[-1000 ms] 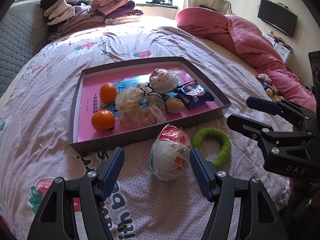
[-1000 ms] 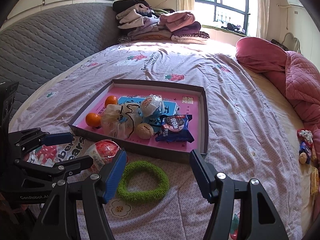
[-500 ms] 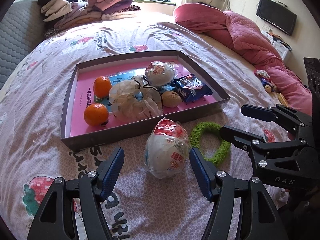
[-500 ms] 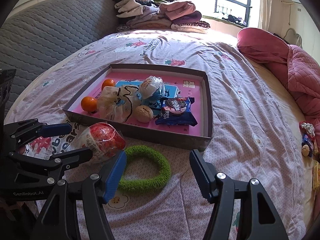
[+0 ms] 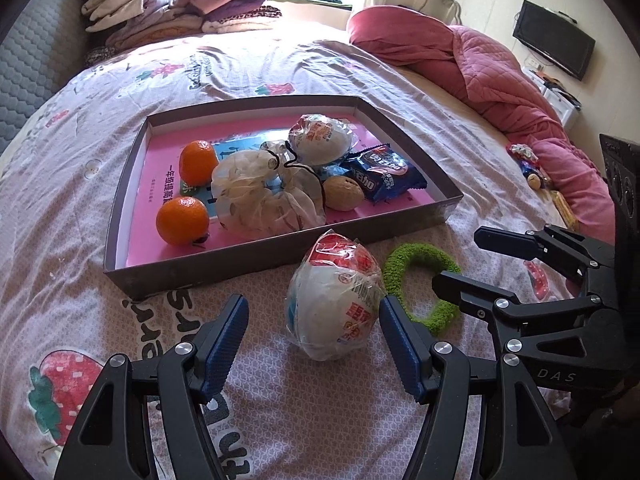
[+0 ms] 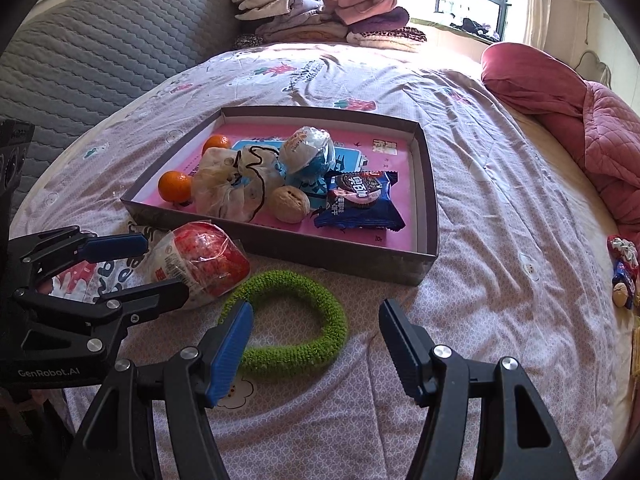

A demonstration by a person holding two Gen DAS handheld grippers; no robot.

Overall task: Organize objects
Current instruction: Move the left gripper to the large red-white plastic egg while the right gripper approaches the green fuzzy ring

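Two hand-held grippers hang spread over a bed point(image 5: 100, 288): the left gripper point(image 5: 312, 338) straddles a wrapped red-and-white ball point(image 5: 334, 300), its pads not pressing it; the right gripper point(image 6: 314, 346) straddles a green ring point(image 6: 288, 322). Both things lie just outside the near edge of the tray point(image 6: 424, 184).

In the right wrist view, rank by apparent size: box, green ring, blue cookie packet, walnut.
1. Box
2. Green ring, though it lies nearest the camera, which inflates it
3. Blue cookie packet
4. Walnut
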